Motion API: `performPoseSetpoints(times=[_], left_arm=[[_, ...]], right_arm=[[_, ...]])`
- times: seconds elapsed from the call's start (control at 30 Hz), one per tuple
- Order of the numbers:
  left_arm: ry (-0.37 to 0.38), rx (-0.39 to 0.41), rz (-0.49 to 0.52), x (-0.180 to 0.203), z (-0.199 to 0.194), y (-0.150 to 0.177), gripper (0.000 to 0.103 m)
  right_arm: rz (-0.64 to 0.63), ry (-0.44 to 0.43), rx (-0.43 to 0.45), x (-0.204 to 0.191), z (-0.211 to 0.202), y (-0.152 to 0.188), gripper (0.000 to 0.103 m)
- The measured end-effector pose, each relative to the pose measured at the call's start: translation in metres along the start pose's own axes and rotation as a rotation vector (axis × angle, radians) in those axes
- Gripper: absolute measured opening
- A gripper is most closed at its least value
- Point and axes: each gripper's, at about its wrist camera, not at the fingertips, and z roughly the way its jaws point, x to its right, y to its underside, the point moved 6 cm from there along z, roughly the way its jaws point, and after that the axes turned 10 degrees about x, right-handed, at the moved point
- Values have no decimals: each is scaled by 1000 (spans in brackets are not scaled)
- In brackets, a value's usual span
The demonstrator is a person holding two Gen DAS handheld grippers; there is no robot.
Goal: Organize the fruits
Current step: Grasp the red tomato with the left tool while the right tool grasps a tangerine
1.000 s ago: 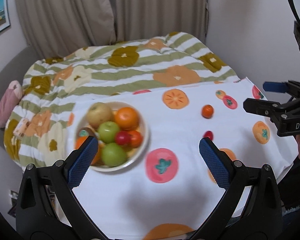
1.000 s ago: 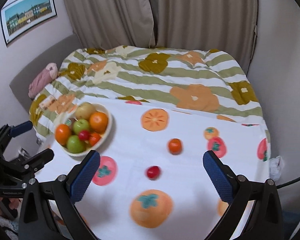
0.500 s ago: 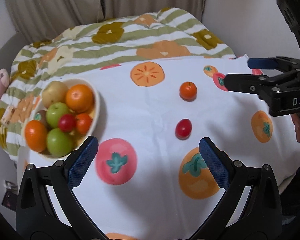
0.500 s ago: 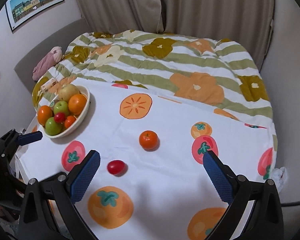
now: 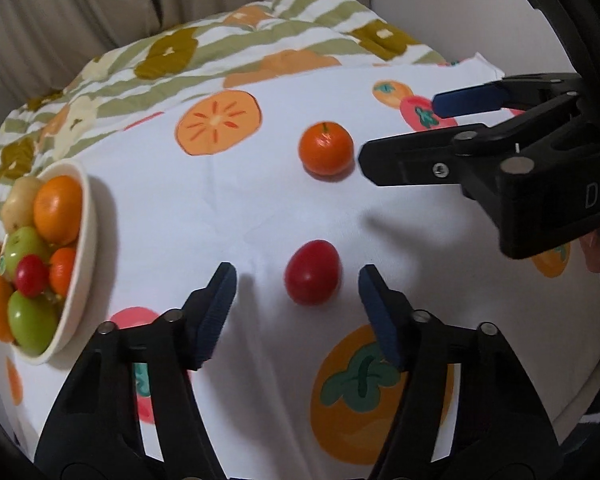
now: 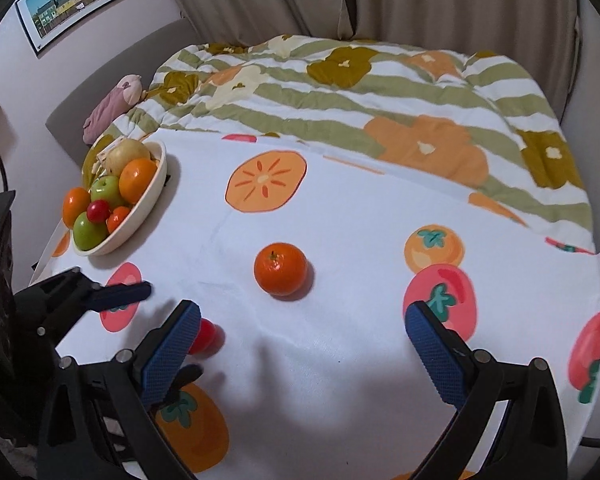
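Observation:
A small red fruit [image 5: 312,276] lies on the white fruit-print cloth [image 5: 240,208], right between the open fingers of my left gripper [image 5: 298,296]. In the right wrist view the red fruit [image 6: 208,334] is half hidden behind my right gripper's left finger. An orange mandarin [image 5: 325,147] lies further back; in the right wrist view it [image 6: 280,268] sits ahead of my open, empty right gripper [image 6: 302,344]. A cream bowl [image 5: 86,240] at the left holds several fruits: oranges, green apples, a red one. It also shows in the right wrist view [image 6: 156,184].
A striped flower-print quilt [image 6: 380,92] lies beyond the cloth, with curtains behind it. A pink plush toy [image 6: 112,104] lies at the far left. My right gripper [image 5: 396,132] reaches in from the right in the left wrist view.
Both grippers moved forward and down toward the cloth. My left gripper swung right, away from the bowl, and now straddles the red fruit. My right gripper came closer to the mandarin.

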Motion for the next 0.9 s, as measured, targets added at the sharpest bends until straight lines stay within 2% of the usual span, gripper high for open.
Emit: performPoseSetpoints(times=[0.07, 0.1, 0.23, 0.33, 0.43, 0.53, 0.9], left_arm=[[-2, -4, 7, 1, 3, 2, 66], [2, -5, 7, 2, 5, 2, 61], [14, -10, 15, 4, 7, 1, 50], [21, -11, 24, 6, 6, 1, 39], [-8, -7, 26, 4, 6, 0, 34], [-20, -6, 6, 0, 6, 1, 33], [-59, -24, -39, -18, 5, 3, 33]], right_arm=[[4, -10, -10, 1, 6, 3, 98], [10, -18, -17, 2, 9, 4, 97], [13, -36, -36, 3, 17, 6, 86], [12, -43, -34, 3, 18, 5, 85], [9, -52, -33, 1, 20, 4, 85], [0, -71, -48, -2, 25, 4, 73], [-50, -96, -62, -12, 39, 0, 60]])
